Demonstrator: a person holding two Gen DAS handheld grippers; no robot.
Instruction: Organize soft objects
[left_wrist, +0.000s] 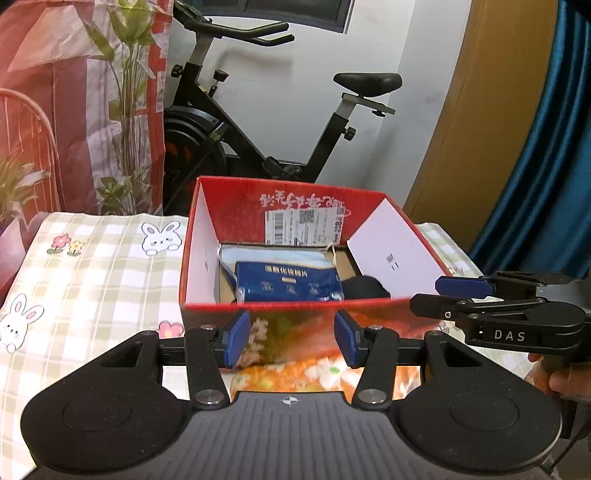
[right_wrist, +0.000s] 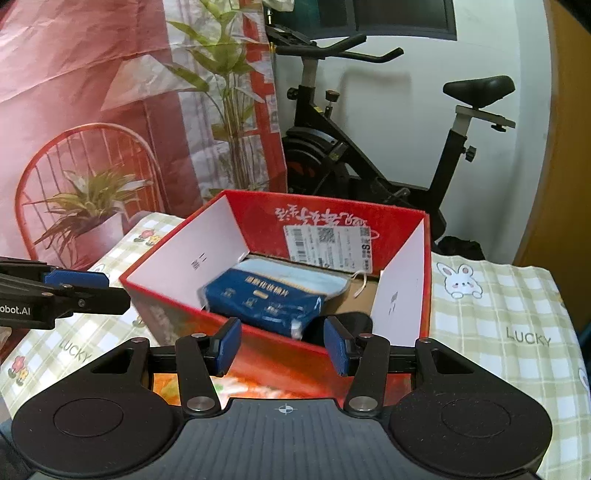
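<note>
Both tongs empty, jaws apart: left gripper (left_wrist: 289, 338) and right gripper (right_wrist: 283, 346) hovering near the front wall of a red box (left_wrist: 291, 305) on a checked cloth (left_wrist: 92, 258) (bunny print). Inside, blue packet (right_wrist: 264, 301) atop pale blue cloth (right_wrist: 295, 275).

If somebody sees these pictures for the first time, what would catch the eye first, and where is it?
First comes the open red box, standing in the middle on the checked bunny cloth. Inside it lies a dark blue soft pack on something pale blue, with a black item beside it. Behind the box stands a black exercise bike against the white wall.
</note>
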